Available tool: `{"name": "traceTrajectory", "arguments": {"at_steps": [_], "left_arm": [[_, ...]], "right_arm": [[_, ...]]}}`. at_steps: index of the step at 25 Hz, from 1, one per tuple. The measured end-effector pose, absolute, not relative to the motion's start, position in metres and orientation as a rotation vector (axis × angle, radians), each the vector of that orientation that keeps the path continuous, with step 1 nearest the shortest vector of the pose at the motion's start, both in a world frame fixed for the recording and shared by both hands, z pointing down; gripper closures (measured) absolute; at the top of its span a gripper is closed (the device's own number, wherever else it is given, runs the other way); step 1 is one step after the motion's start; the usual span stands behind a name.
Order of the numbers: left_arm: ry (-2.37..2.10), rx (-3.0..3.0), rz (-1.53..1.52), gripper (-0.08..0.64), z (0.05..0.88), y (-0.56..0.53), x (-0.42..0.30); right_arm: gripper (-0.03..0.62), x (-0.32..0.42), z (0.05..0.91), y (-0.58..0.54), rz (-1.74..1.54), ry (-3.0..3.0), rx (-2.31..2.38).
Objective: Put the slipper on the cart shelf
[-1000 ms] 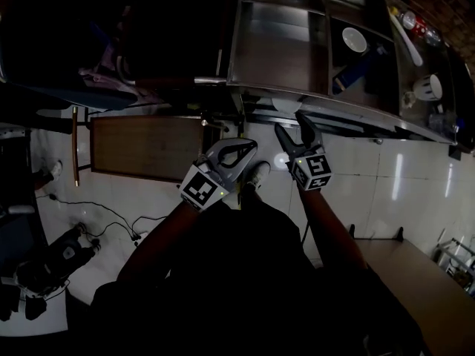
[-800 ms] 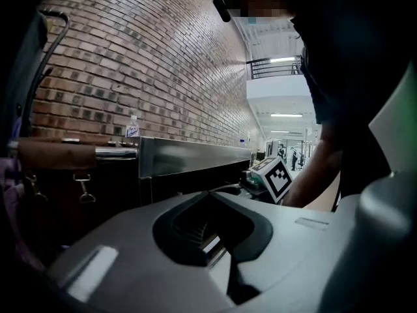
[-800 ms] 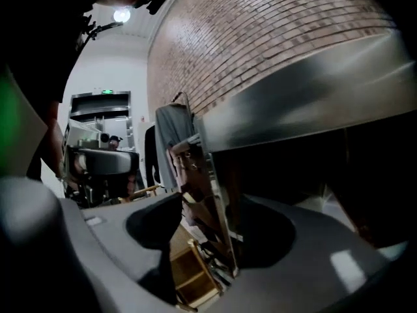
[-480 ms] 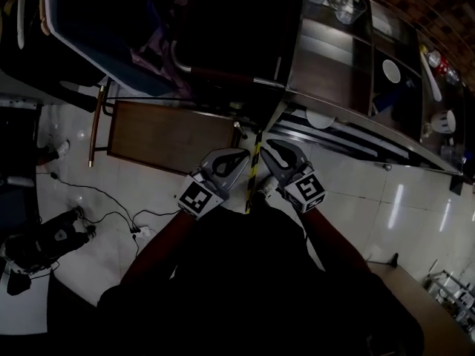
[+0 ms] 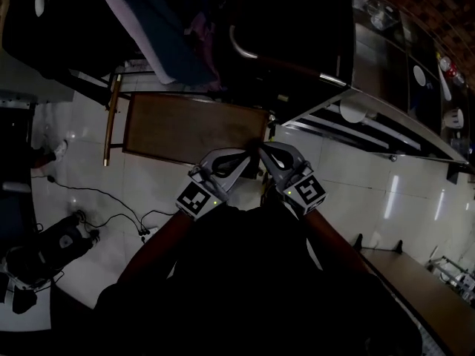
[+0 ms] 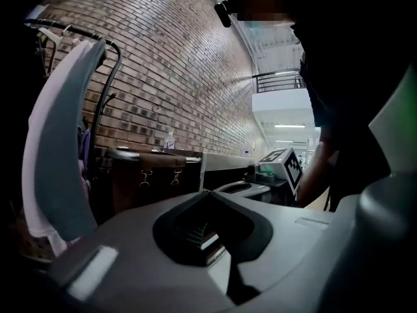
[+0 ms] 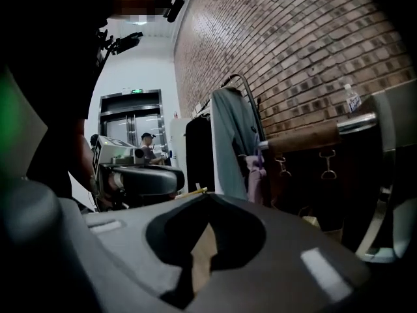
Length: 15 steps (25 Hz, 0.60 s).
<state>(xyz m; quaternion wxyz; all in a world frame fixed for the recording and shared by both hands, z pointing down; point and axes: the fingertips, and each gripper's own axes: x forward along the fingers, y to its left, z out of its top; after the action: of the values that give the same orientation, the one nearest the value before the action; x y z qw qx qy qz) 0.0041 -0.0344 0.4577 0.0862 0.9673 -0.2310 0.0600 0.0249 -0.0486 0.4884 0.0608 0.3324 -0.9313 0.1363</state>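
Note:
No slipper shows in any view. My left gripper (image 5: 248,154) and right gripper (image 5: 263,152) hang side by side at mid-picture in the head view, tips almost touching, over the near edge of a low wooden table (image 5: 185,128). The left gripper (image 6: 208,194) is shut with its tips together and nothing between them. The right gripper (image 7: 207,196) has just been closing and now stands shut and empty. The steel cart (image 5: 386,124) with its shelves is off to the right, apart from both grippers.
A clothes rack with hanging garments (image 5: 159,28) stands at the upper left. A dark trunk with a brown trim (image 6: 153,171) sits between rack and cart. Cables and dark gear (image 5: 67,236) lie on the white tiled floor at left. A brick wall (image 7: 293,51) runs behind.
Both grippers have swung left, from in front of the steel cart to the wooden table's edge. The right jaws have gone from wide open to shut. The left jaws stayed shut.

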Motion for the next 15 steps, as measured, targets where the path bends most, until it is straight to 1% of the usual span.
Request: {"name": "traceTrajectory", "arguments": {"at_steps": [4, 7, 11, 15], "left_arm": [[-0.621, 2.906, 0.15, 0.559, 0.449, -0.021, -0.047], [-0.602, 2.912, 0.133, 0.559, 0.442, -0.022, -0.074], [-0.587, 2.933, 0.101, 0.559, 0.433, -0.019, -0.098], [-0.59, 2.929, 0.09, 0.559, 0.429, -0.013, -0.109]], "right_arm": [[0.592, -0.026, 0.473, -0.033, 0.385, -2.805, 1.093], [0.592, -0.051, 0.461, -0.03, 0.38, -2.789, 1.156], [0.592, -0.071, 0.449, -0.021, 0.35, -2.766, 1.199], [0.592, -0.077, 0.44, -0.013, 0.379, -2.754, 1.218]]}}
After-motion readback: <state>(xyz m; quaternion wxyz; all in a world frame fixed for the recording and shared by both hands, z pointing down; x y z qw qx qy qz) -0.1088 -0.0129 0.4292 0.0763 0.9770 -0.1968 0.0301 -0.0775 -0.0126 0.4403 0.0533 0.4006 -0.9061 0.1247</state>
